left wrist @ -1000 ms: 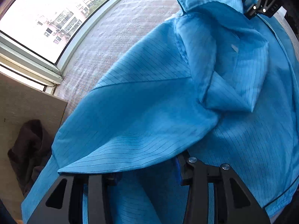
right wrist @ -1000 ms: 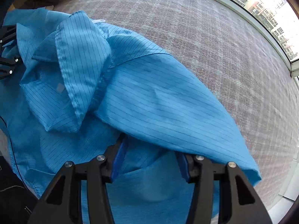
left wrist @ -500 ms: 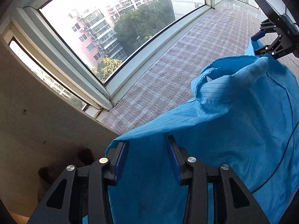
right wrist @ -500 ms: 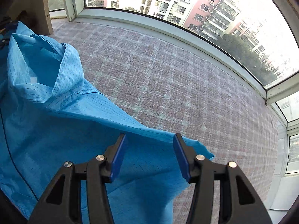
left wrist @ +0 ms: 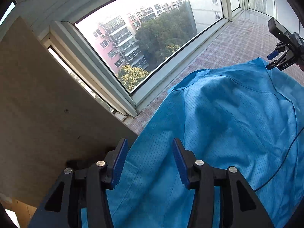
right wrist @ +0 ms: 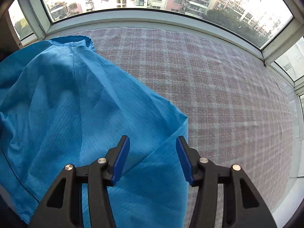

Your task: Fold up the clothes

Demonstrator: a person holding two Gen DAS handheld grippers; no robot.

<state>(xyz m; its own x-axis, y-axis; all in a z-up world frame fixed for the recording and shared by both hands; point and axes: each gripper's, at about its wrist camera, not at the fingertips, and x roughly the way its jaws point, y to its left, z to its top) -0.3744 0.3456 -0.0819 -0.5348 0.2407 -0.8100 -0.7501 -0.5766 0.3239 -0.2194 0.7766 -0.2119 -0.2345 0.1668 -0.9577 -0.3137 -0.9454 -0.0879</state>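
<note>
Left gripper (left wrist: 148, 161): at 6 o'clock in my left wrist view, both black arms reaching forward, blue pads well apart, jaws wide.
Left pads (left wrist: 119, 161): ribbed blue strips, facing each other across a broad gap.
Right gripper (right wrist: 153, 158): at 6 o'clock in my right wrist view, jaws equally spread.
Right gripper from the left camera (left wrist: 278, 59): small at 2 o'clock, tips pointing toward 8 o'clock, blue-tipped fingers parted.
</note>
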